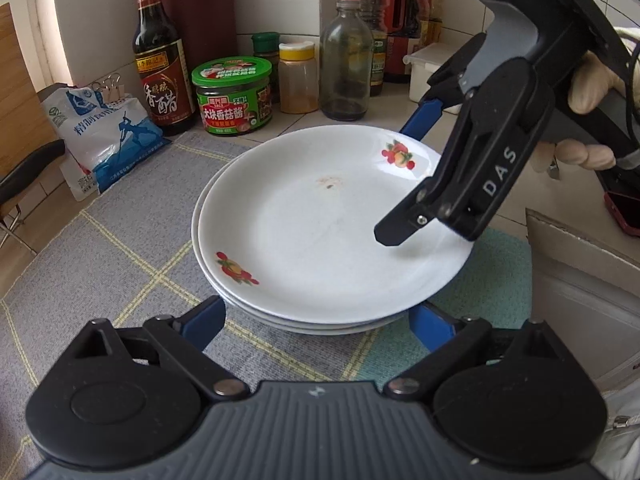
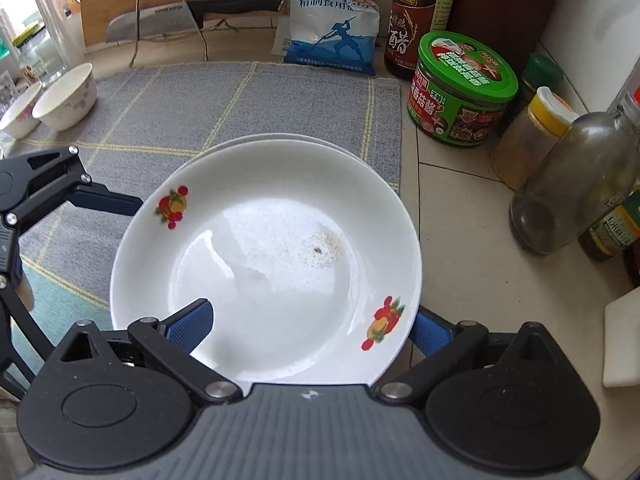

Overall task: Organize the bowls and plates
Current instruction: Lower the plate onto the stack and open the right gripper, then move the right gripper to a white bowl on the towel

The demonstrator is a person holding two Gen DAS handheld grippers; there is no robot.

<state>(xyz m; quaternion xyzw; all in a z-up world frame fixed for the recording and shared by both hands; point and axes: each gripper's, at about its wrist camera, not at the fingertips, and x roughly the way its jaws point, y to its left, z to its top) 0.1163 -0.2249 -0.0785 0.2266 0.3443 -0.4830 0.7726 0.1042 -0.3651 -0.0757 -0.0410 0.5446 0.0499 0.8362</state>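
Note:
A stack of white plates (image 1: pixel 320 224) with fruit prints lies on the grey checked mat (image 1: pixel 120 248). My left gripper (image 1: pixel 318 324) is open, and its blue fingers stand on either side of the stack's near rim. My right gripper (image 2: pixel 308 330) is open too. One of its fingers hangs over the top plate (image 2: pixel 272 240) and the other is outside the rim. In the left wrist view the right gripper (image 1: pixel 394 184) comes in from the upper right, held by a hand. Two white bowls (image 2: pixel 66 98) sit at the mat's far left.
Behind the plates stand a vinegar bottle (image 1: pixel 160 60), a green jar (image 1: pixel 234 98), a yellow-capped shaker (image 1: pixel 298 80), a glass bottle (image 1: pixel 346 60) and a salt bag (image 1: pixel 104 132). A knife (image 2: pixel 192 16) rests on a rack by a cutting board. A teal mat (image 1: pixel 500 272) lies alongside.

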